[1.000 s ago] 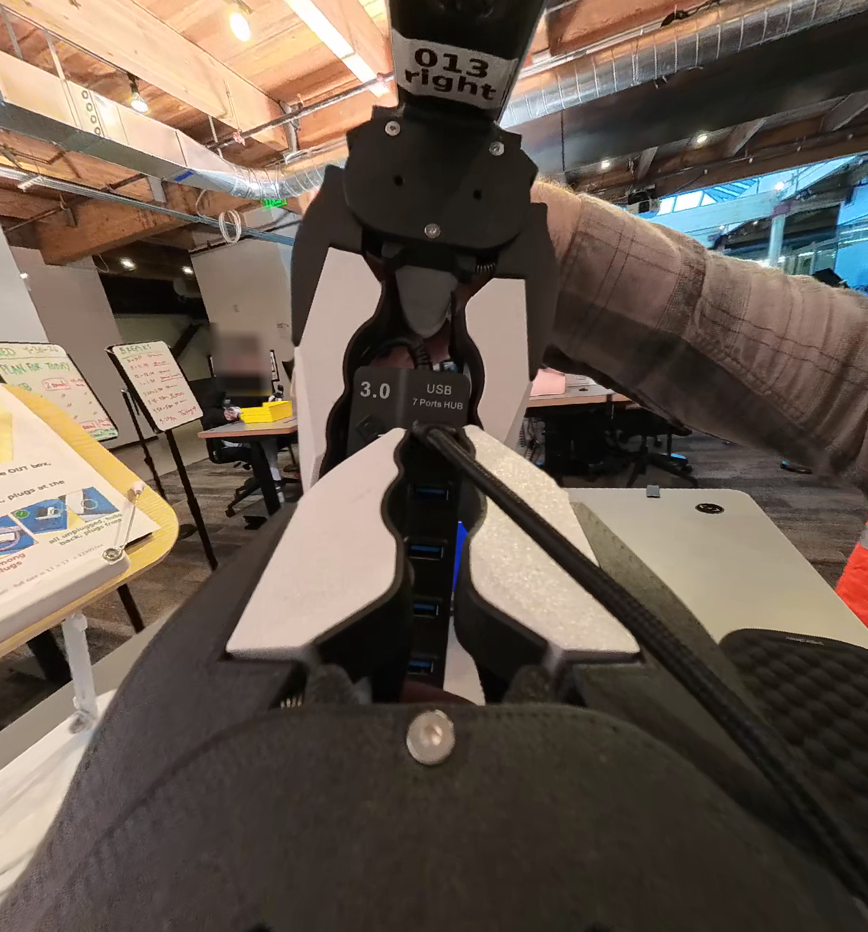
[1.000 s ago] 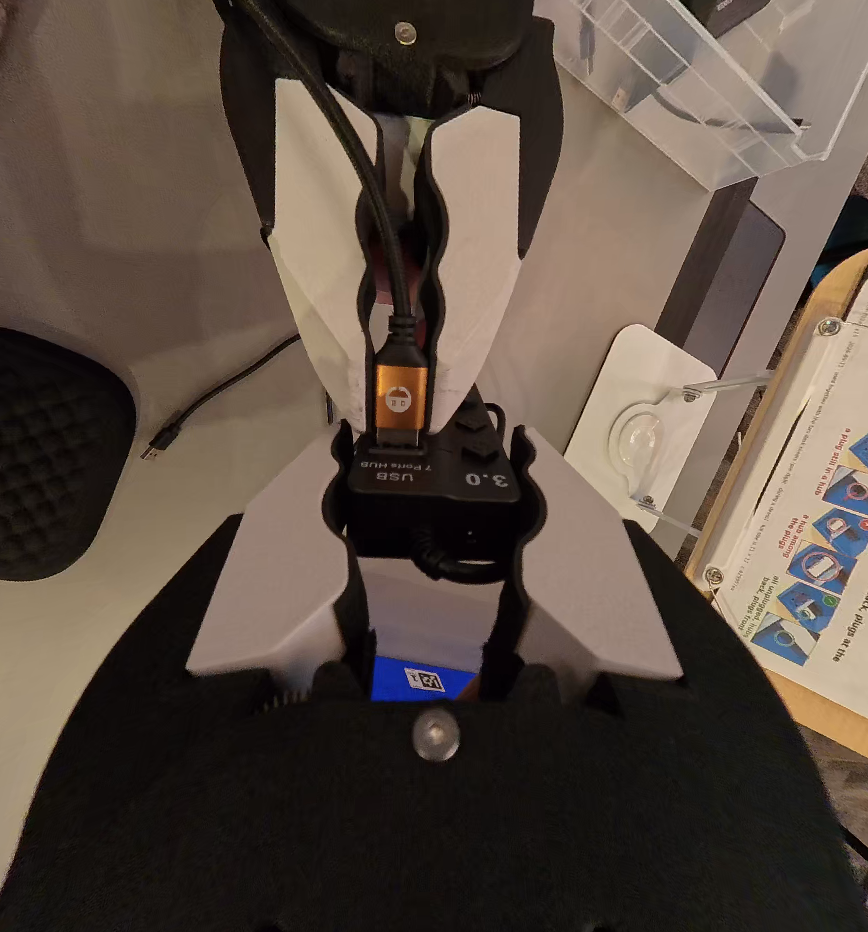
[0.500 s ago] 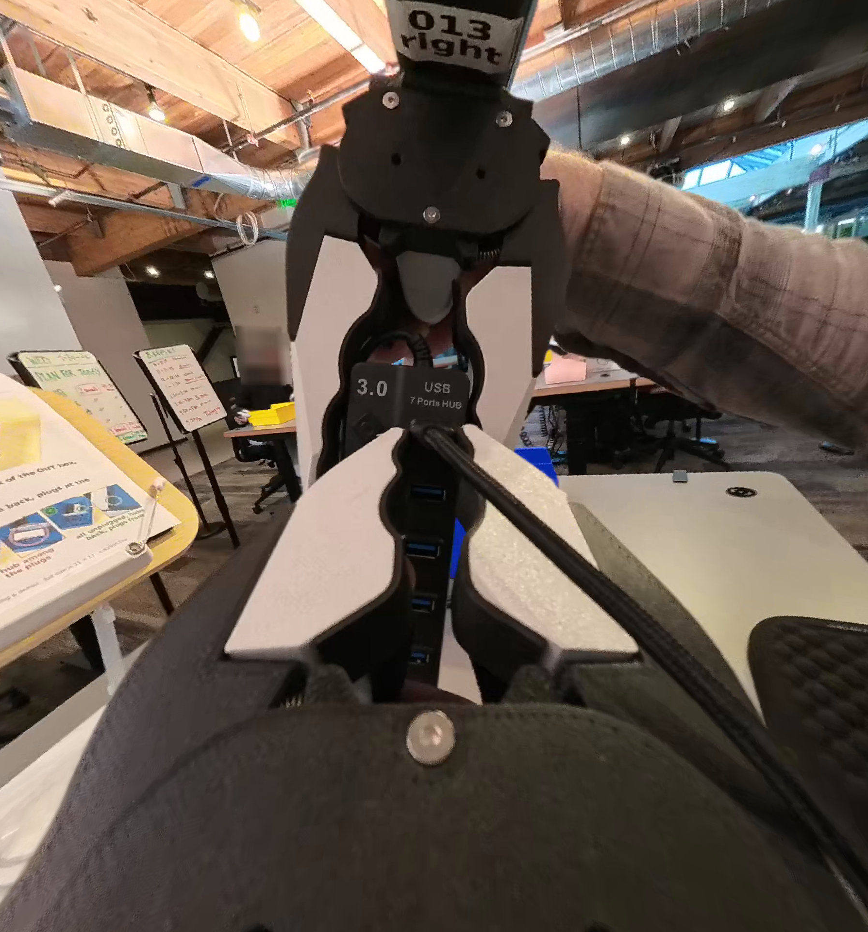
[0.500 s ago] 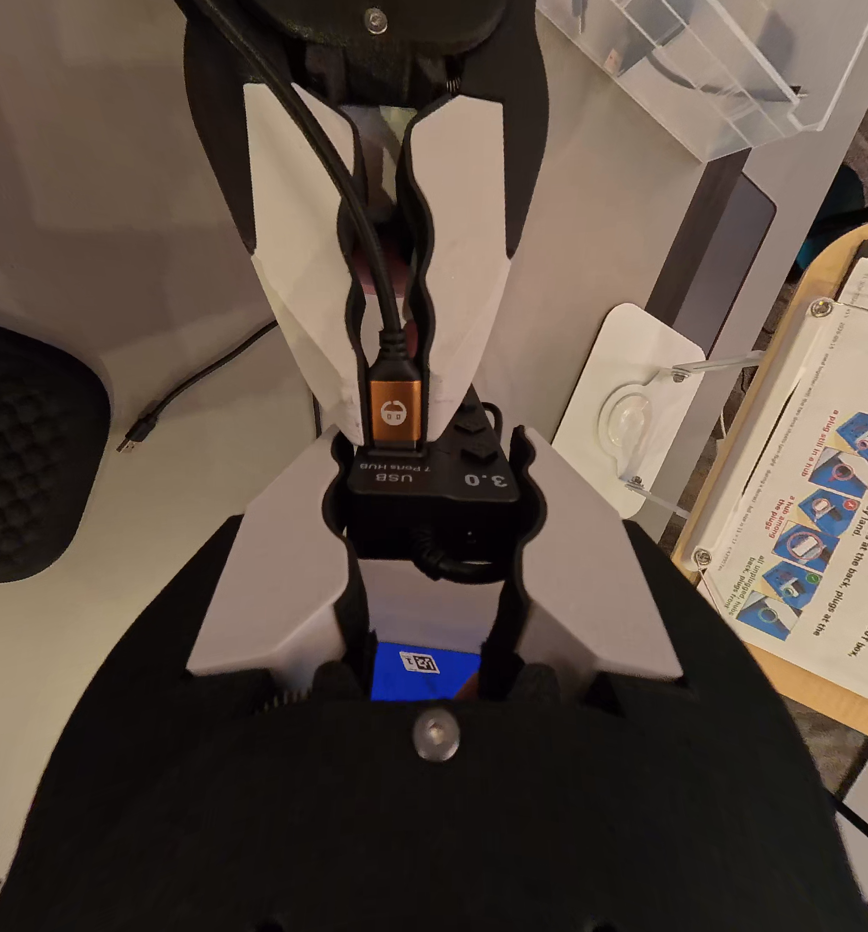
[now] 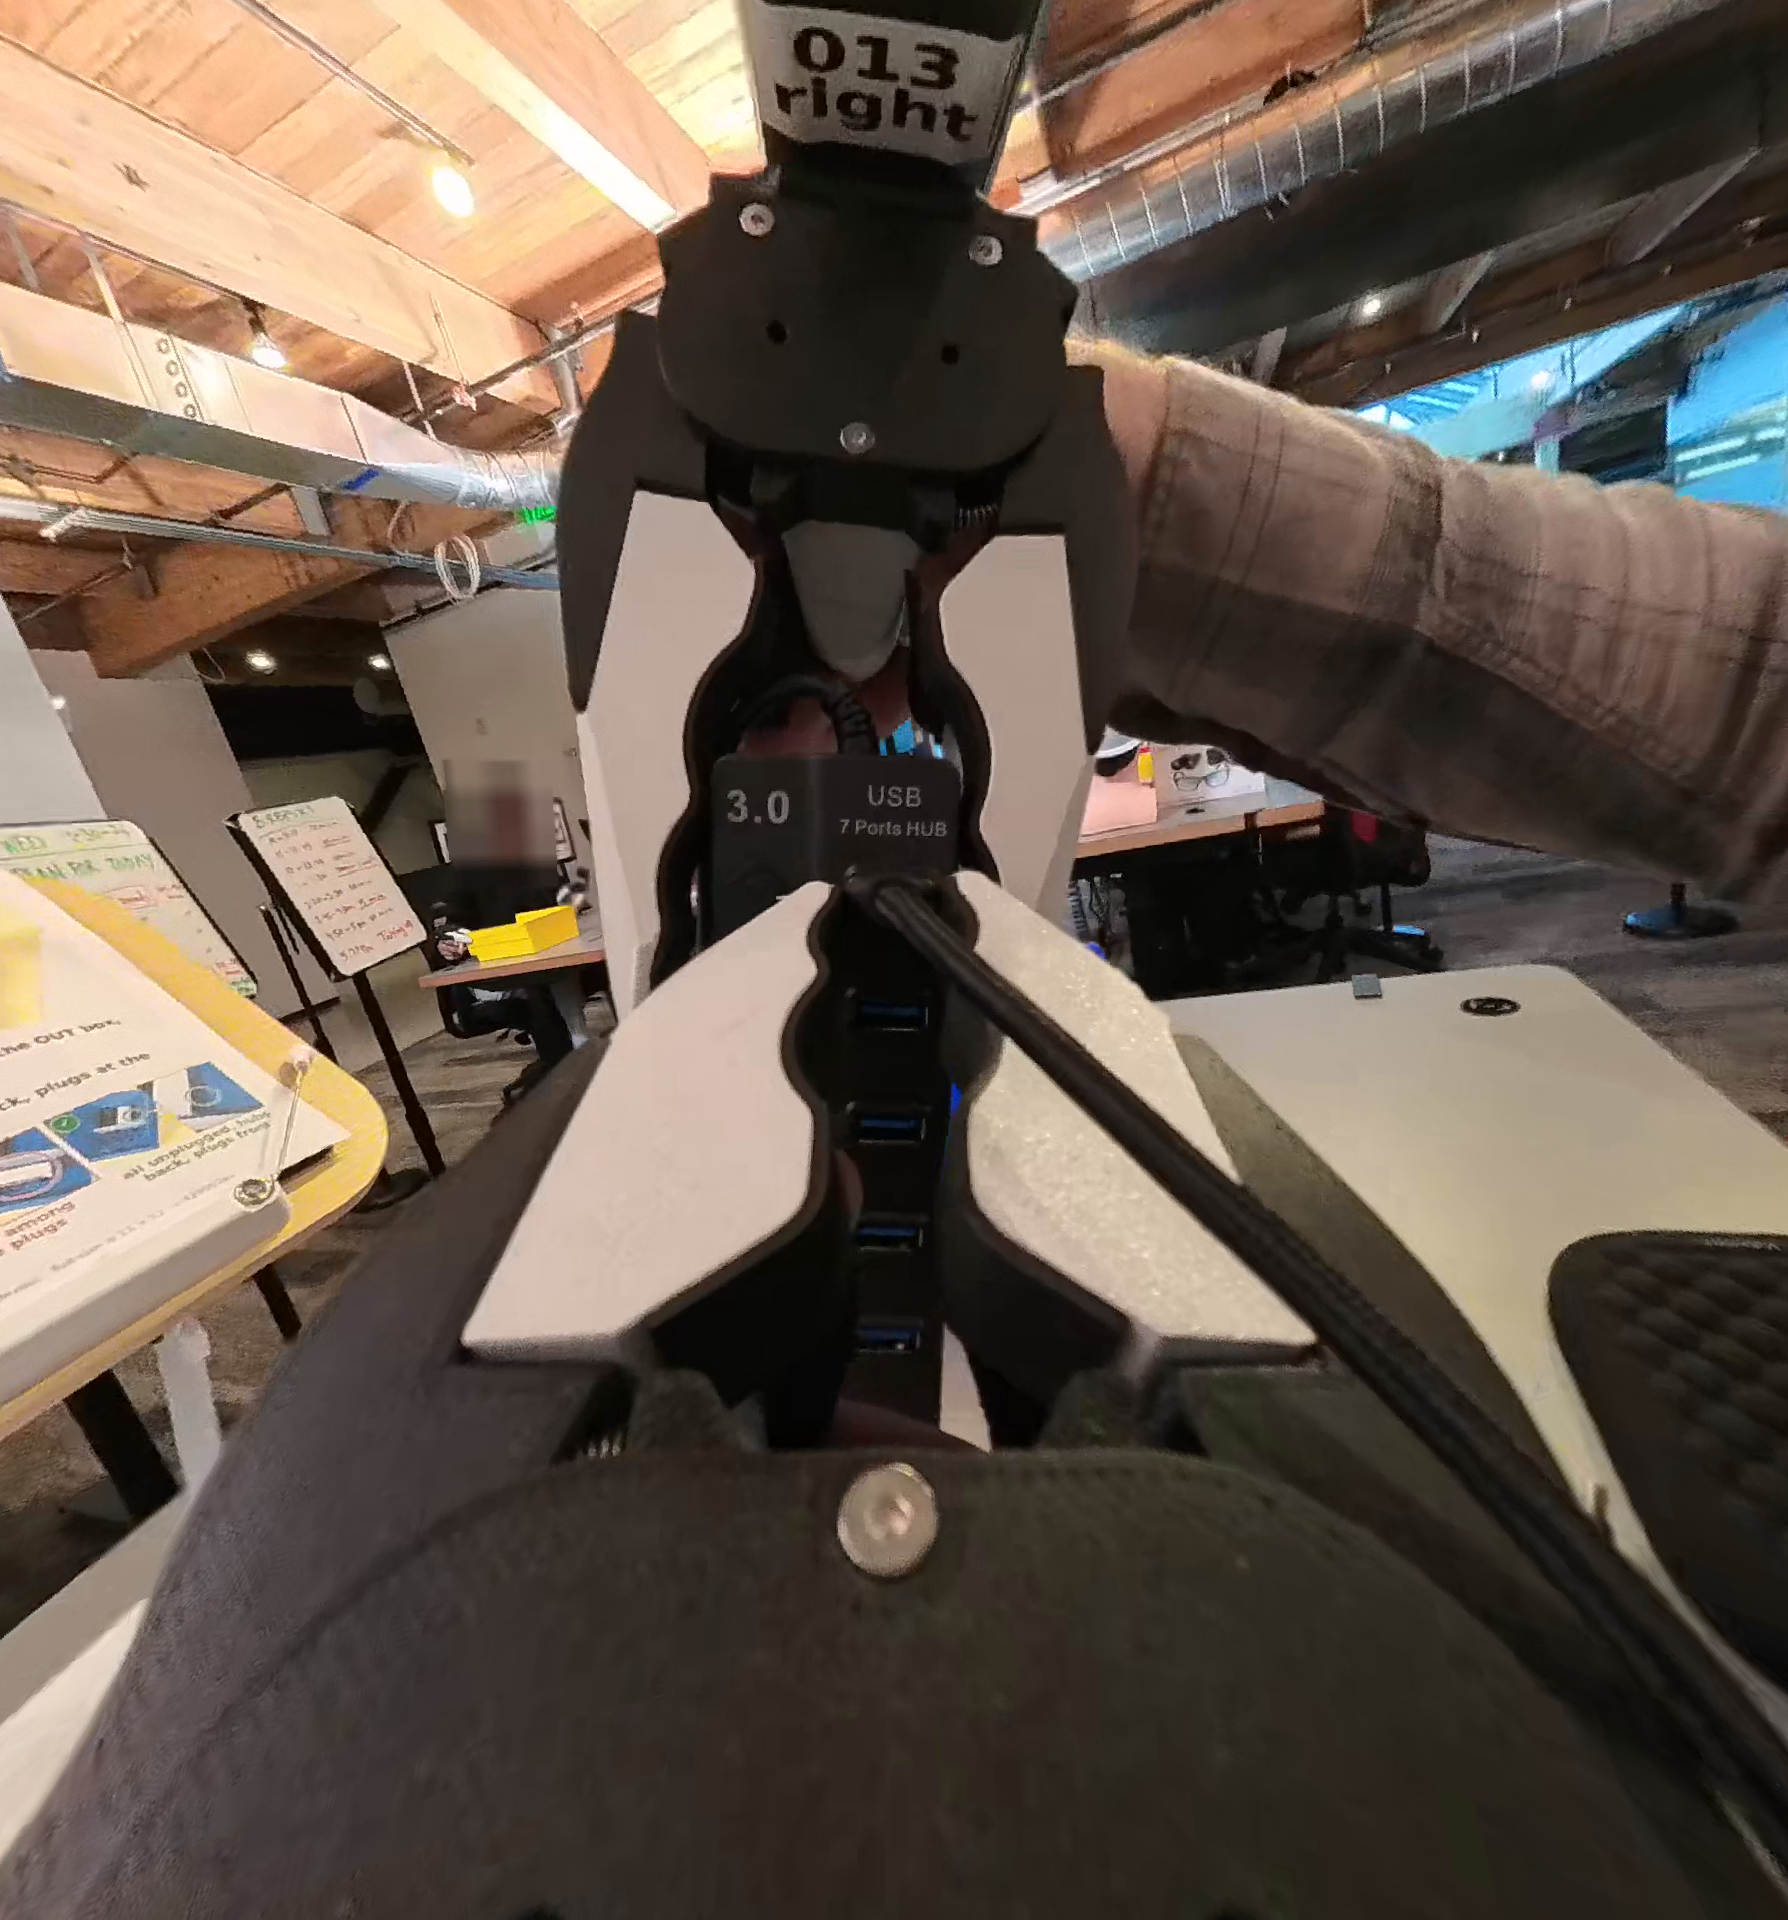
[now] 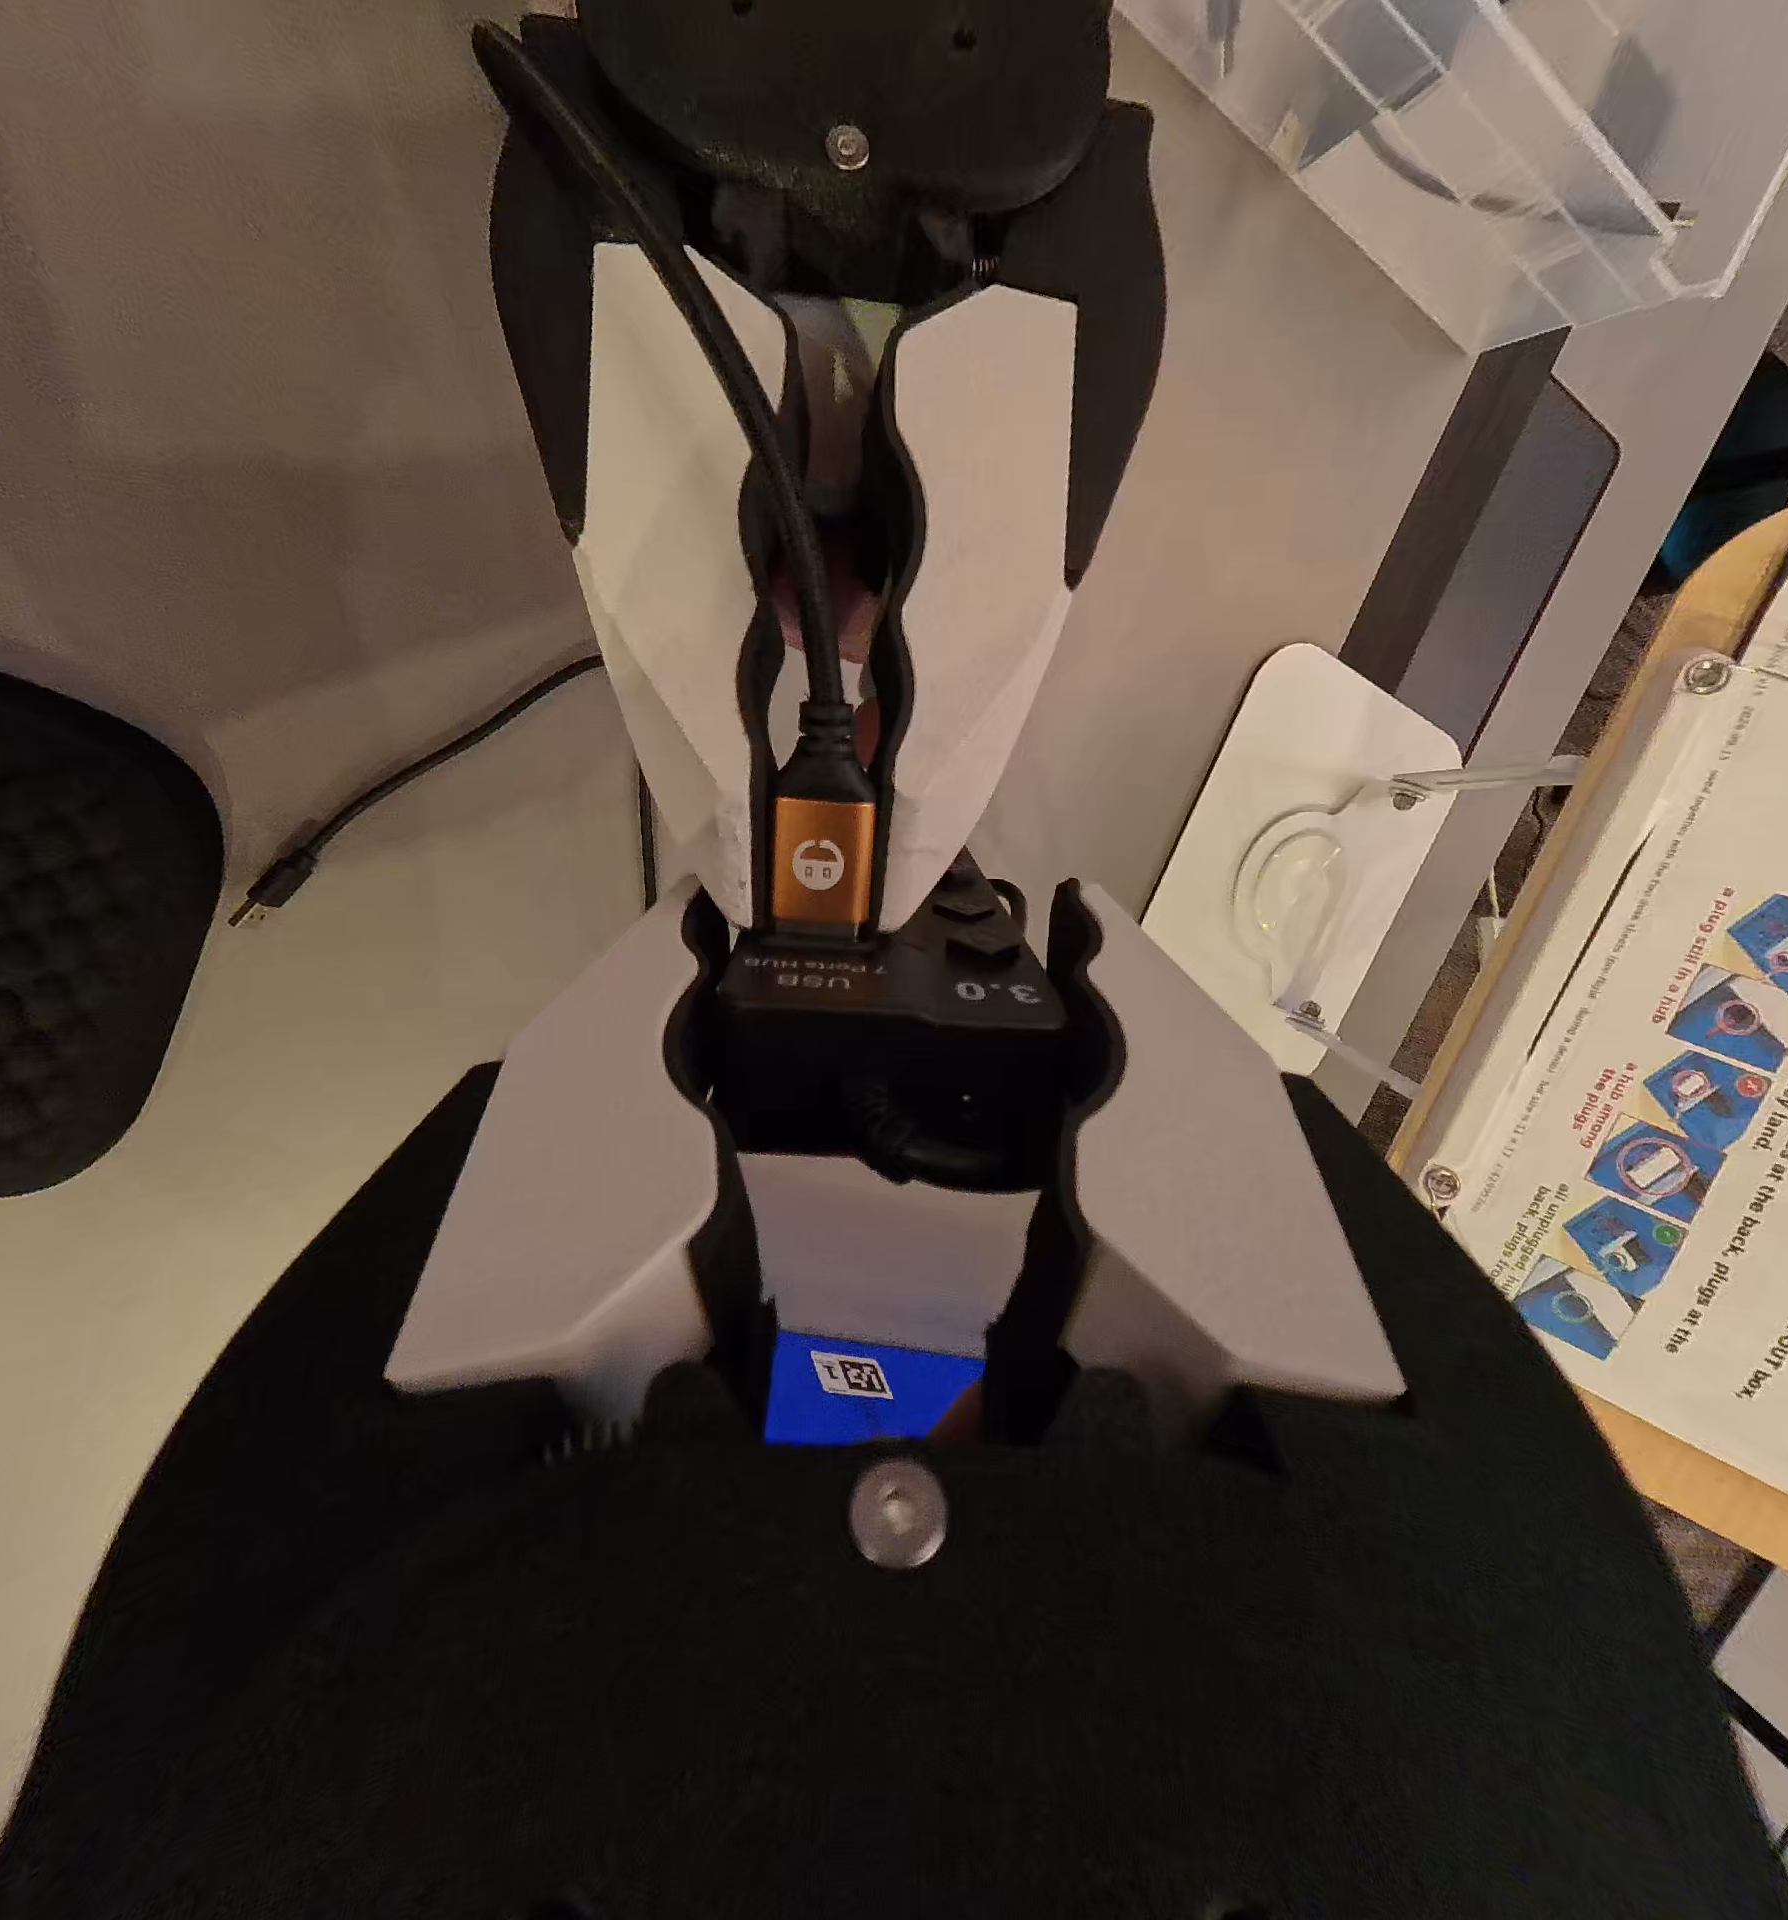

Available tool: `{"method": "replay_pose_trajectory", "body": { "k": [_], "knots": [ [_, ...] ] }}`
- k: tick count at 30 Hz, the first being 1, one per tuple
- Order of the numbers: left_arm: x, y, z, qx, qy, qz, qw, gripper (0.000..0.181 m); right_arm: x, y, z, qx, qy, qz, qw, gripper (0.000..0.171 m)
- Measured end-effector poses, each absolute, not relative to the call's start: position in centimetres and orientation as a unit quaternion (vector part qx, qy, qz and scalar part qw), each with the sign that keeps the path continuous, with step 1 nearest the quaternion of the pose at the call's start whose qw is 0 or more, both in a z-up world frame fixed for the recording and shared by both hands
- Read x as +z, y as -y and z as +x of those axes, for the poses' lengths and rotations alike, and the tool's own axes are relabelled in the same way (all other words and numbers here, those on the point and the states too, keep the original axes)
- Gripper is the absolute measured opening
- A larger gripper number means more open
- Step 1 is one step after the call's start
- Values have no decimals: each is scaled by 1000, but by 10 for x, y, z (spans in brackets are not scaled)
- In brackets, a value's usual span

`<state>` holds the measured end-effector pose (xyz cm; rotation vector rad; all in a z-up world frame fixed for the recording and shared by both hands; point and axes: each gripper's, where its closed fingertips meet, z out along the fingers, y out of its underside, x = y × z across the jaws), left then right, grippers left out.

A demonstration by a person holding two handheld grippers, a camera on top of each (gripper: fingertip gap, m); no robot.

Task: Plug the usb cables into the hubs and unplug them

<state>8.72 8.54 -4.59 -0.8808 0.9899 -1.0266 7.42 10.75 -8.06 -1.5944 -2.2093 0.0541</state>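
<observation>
Right wrist view: right gripper [image 6: 895,1023] pinches the black hub [image 6: 890,1039] at its end, held above the table [image 6: 194,1195].
Left gripper [image 6: 817,831]: pressed onto the orange plug [image 6: 823,864], seated at the hub's near port.
Handling: hub light, rigid; braided cable [image 5: 1233,1226] limp.
Hold: plug shell, not cable.

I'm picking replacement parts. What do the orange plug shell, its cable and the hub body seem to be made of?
Plug shell: looks like brushed metal, possibly anodised aluminium, given its soft satin sheen. Cable: a braided fabric sleeve, with the weave texture visible. Hub: likely matte black moulded plastic, dull with rounded edges.
</observation>
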Motion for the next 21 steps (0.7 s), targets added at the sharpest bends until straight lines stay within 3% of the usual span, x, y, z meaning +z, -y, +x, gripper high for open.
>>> {"method": "replay_pose_trajectory", "body": {
  "k": [1, 21],
  "knots": [
    [-46, -85, 87, -456, -444, -385, 668, 16, -81, -107, 74, 21, 794, -572, 207, 60],
    [-42, -86, 82, -446, -455, -377, 672, 16, -80, -111, 79, 16, 778, -585, 230, 60]
  ]
}}
